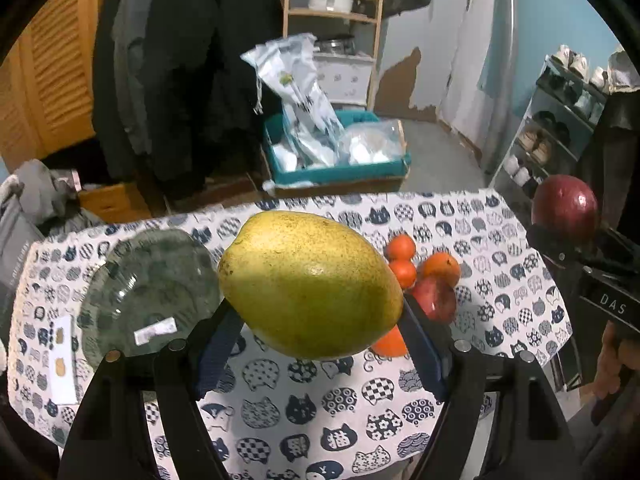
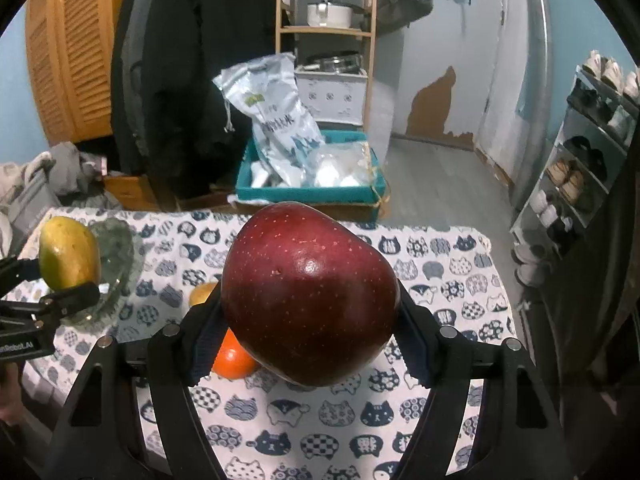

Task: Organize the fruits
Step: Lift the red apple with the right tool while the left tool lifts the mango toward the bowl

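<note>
I had the left gripper [image 1: 312,332] clamped across a heavy, smooth-skinned mango [image 1: 310,284], the right gripper [image 2: 310,332] across a firm red apple [image 2: 310,300]. Both sat between the pads, gripped at their widest girth; I judged them slippery.

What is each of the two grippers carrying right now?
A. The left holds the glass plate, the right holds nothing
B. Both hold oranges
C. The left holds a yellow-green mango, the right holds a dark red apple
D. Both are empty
C: the left gripper is clamped on the yellow-green mango and the right gripper on the dark red apple, both lifted above the cat-print tablecloth.
</note>
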